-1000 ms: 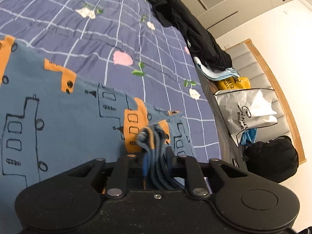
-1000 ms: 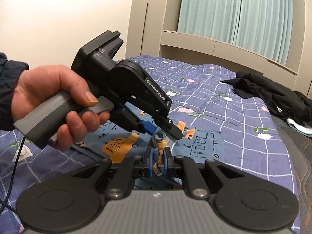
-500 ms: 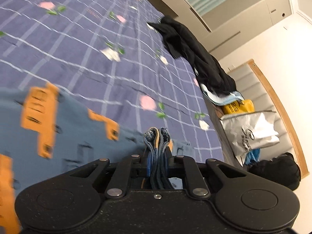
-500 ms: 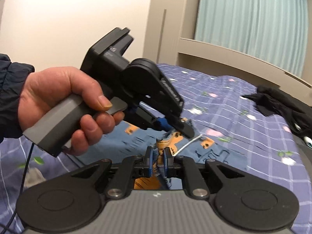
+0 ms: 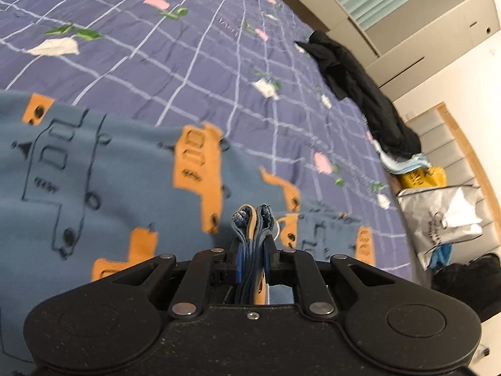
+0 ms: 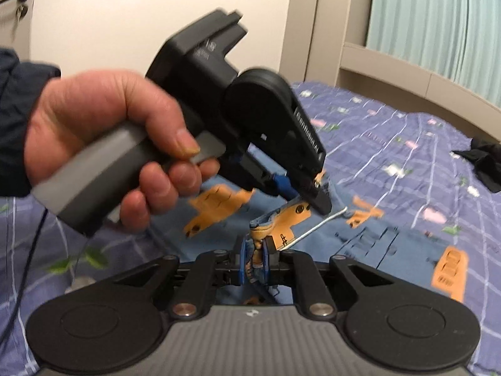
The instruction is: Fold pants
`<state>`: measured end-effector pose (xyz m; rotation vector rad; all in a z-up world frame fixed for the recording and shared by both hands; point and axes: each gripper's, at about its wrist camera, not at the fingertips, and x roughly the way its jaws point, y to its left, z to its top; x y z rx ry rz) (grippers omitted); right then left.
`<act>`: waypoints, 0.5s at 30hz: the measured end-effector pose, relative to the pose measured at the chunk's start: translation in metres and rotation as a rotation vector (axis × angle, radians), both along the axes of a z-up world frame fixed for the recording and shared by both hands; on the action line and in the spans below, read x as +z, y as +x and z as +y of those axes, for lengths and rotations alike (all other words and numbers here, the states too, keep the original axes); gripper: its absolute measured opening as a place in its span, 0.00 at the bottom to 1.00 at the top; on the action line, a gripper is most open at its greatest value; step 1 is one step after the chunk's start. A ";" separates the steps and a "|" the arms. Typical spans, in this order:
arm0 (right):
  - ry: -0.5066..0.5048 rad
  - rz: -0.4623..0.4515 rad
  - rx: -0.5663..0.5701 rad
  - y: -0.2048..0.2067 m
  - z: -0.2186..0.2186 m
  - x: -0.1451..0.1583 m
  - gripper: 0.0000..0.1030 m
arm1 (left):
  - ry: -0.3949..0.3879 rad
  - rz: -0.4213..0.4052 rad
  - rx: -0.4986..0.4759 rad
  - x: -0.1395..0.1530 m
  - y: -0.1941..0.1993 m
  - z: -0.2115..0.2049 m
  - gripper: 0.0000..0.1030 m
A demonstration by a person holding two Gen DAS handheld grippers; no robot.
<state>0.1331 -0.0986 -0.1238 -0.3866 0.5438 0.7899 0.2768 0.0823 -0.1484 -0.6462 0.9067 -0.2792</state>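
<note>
The pants (image 5: 94,172) are blue-grey with orange bus prints and lie on the purple checked bedspread (image 5: 188,56). My left gripper (image 5: 253,244) is shut on a bunched edge of the pants; several fabric layers stick up between its fingers. In the right wrist view the left gripper (image 6: 316,194) shows in a hand, above the pants (image 6: 391,238), with fabric and a white drawstring (image 6: 322,225) hanging from its tip. My right gripper (image 6: 254,260) is shut on another bunch of the pants' edge, just below and left of the left gripper's tip.
Black clothes (image 5: 360,94) lie at the bed's far right edge. Beside the bed stand a yellow bag (image 5: 419,178), a silver shopping bag (image 5: 444,219) and a black bag (image 5: 463,279). A beige headboard shelf (image 6: 407,75) and teal curtains (image 6: 438,25) are behind the bed.
Both grippers have lifted and carried the held pants edges along over the bed. More of the pants now lies spread under the left gripper. The grips are unchanged.
</note>
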 end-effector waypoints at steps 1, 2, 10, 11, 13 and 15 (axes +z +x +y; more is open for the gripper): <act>-0.007 0.011 0.003 0.002 0.000 -0.003 0.17 | 0.011 -0.002 -0.001 0.000 -0.002 0.001 0.18; -0.010 0.025 0.006 0.003 -0.001 -0.006 0.20 | 0.020 0.000 0.004 0.001 -0.005 0.003 0.23; 0.156 0.001 -0.217 0.034 -0.100 0.035 0.41 | 0.030 -0.099 -0.051 0.025 -0.040 -0.001 0.61; 0.142 -0.014 -0.288 0.048 -0.113 0.037 0.41 | 0.066 -0.087 -0.073 0.022 -0.040 -0.011 0.61; 0.096 -0.029 -0.374 0.076 -0.129 0.032 0.43 | 0.183 -0.054 -0.116 0.013 -0.040 -0.032 0.61; 0.020 -0.011 -0.394 0.095 -0.133 0.018 0.43 | 0.312 -0.095 -0.161 0.012 -0.047 -0.047 0.60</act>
